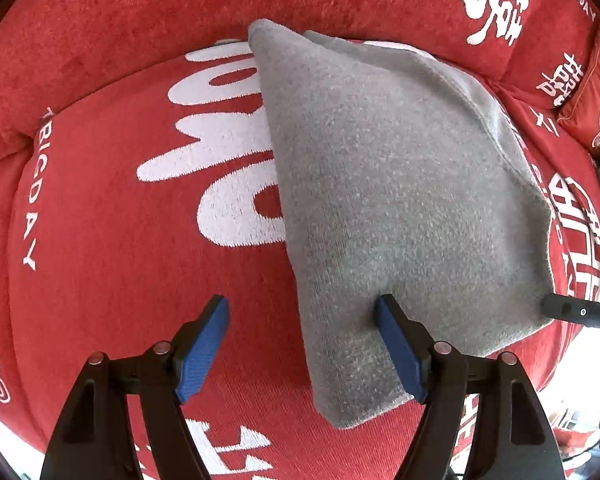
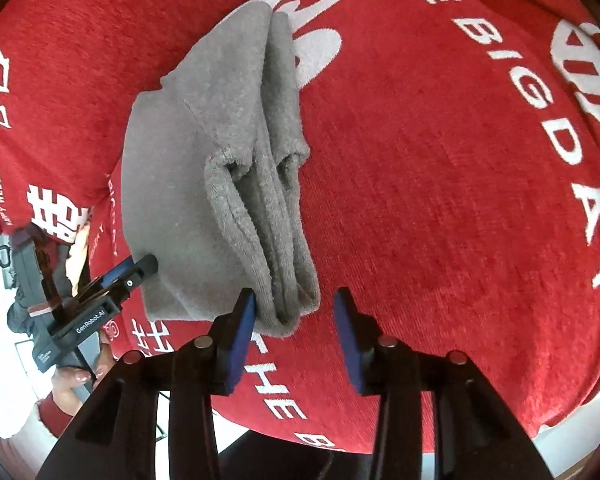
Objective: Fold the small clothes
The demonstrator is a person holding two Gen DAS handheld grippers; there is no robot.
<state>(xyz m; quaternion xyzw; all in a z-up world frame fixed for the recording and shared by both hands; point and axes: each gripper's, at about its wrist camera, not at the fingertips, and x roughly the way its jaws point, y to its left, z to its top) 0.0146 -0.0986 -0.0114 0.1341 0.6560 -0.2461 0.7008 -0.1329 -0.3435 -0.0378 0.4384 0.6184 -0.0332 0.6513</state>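
Observation:
A folded grey knit garment [image 1: 380,180] lies on a red seat cover [image 1: 100,240] with white lettering. My left gripper [image 1: 302,316] points down with its jaws wide apart. They straddle the garment's near left edge, and the right pad rests on the cloth. From the other side, the garment [image 2: 220,140] shows several stacked folds. Its near end lies between the jaws of my right gripper [image 2: 296,304], beside the left pad, with a gap to the right pad. The left gripper [image 2: 144,266] sits at the garment's left corner. A right gripper finger [image 1: 560,308] touches the garment's right corner.
The red cover [image 2: 440,160] spreads wide to the right of the garment. A red backrest [image 1: 140,20] rises behind the seat, and a red pillow [image 1: 596,100] sits at the far right. A person's hand [image 2: 76,376] holds the left gripper. The seat's front edge [image 2: 560,420] drops to a pale floor.

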